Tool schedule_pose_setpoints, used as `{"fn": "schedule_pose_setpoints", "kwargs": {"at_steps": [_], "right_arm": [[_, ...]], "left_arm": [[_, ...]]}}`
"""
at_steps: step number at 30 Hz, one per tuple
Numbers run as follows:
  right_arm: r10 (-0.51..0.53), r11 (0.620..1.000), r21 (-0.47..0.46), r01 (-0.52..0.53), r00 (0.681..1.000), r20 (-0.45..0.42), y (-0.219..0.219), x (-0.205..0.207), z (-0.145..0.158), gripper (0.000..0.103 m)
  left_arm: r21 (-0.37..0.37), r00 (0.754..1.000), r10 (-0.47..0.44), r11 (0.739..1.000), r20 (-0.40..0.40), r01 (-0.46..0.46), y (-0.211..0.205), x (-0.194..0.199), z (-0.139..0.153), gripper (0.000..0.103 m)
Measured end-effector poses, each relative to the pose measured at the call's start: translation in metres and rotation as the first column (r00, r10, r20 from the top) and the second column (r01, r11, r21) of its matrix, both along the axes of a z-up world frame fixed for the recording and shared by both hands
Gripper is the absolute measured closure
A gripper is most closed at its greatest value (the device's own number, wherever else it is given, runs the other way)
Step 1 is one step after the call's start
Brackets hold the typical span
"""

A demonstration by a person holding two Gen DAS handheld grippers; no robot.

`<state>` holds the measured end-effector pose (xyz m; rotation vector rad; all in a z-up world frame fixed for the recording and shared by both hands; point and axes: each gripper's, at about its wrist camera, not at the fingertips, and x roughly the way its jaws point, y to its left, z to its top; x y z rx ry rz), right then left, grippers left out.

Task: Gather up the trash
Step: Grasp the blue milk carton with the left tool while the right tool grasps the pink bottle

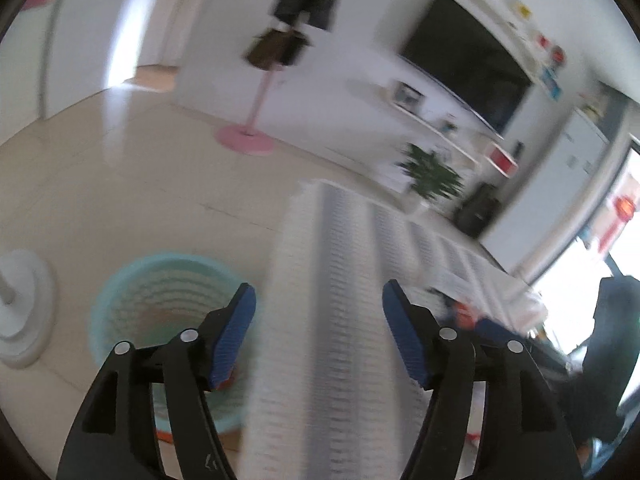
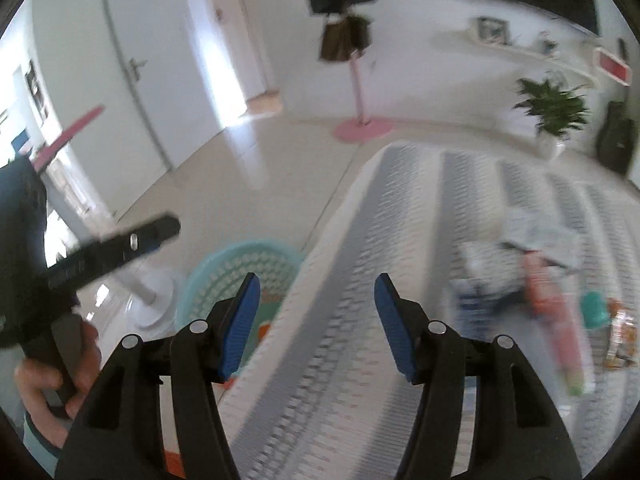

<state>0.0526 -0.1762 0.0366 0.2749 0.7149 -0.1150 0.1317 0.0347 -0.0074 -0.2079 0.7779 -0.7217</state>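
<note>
A teal plastic waste basket (image 1: 160,304) stands on the floor beside a grey-and-white striped table (image 1: 340,280); it also shows in the right wrist view (image 2: 240,268), with something orange inside. My left gripper (image 1: 318,336) is open and empty, over the table's near edge, the basket below its left finger. My right gripper (image 2: 318,324) is open and empty above the striped table (image 2: 400,260). Trash lies on the table to the right: a pink wrapper (image 2: 556,320), a blue-and-white packet (image 2: 480,292), crumpled paper (image 2: 536,236), a teal cap (image 2: 596,308) and an orange snack bag (image 2: 620,332). Both views are blurred.
A white fan base (image 1: 20,312) stands left of the basket. A pink coat stand (image 1: 248,136) is on the tiled floor behind. A potted plant (image 1: 432,176) and a TV wall unit (image 1: 468,80) are at the back right. My left hand (image 2: 60,360) holds the other gripper at the left edge.
</note>
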Motion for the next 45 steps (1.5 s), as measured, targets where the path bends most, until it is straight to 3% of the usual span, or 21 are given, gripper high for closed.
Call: {"fn": "schedule_pose_setpoints", "kwargs": {"at_steps": [5, 11, 20, 28, 36, 40, 45], "right_arm": [[-0.122, 0.991, -0.054, 0.125, 0.991, 0.05, -0.05, -0.054, 0.018, 0.047], [-0.245, 0.967, -0.058, 0.247, 0.969, 0.034, -0.112, -0.1, 0.011, 0.047], [-0.284, 0.959, -0.026, 0.283, 0.957, -0.064, -0.159, -0.122, -0.036, 0.047], [-0.281, 0.959, -0.005, 0.282, 0.953, -0.111, -0.176, -0.116, -0.063, 0.05], [-0.29, 0.957, -0.051, 0.285, 0.942, -0.169, -0.195, -0.093, -0.085, 0.053], [-0.282, 0.96, -0.053, 0.277, 0.936, -0.213, -0.205, -0.08, -0.102, 0.053], [-0.267, 0.962, -0.018, 0.272, 0.929, -0.255, -0.215, -0.07, -0.121, 0.053]], "left_arm": [[0.014, 0.989, -0.15, 0.989, -0.019, 0.15, -0.071, -0.037, 0.0, 0.039], [0.051, 0.967, -0.244, 0.968, -0.072, 0.247, -0.142, -0.061, -0.017, 0.035], [0.211, 0.952, -0.217, 0.942, -0.215, 0.262, -0.217, -0.057, -0.075, 0.035], [0.308, 0.95, -0.148, 0.923, -0.274, 0.233, -0.239, -0.047, -0.114, 0.041], [0.299, 0.94, -0.154, 0.921, -0.303, 0.247, -0.242, -0.045, -0.133, 0.046], [0.273, 0.935, -0.183, 0.923, -0.304, 0.27, -0.24, -0.046, -0.131, 0.055], [0.288, 0.946, -0.198, 0.919, -0.257, 0.271, -0.236, -0.05, -0.123, 0.066]]}}
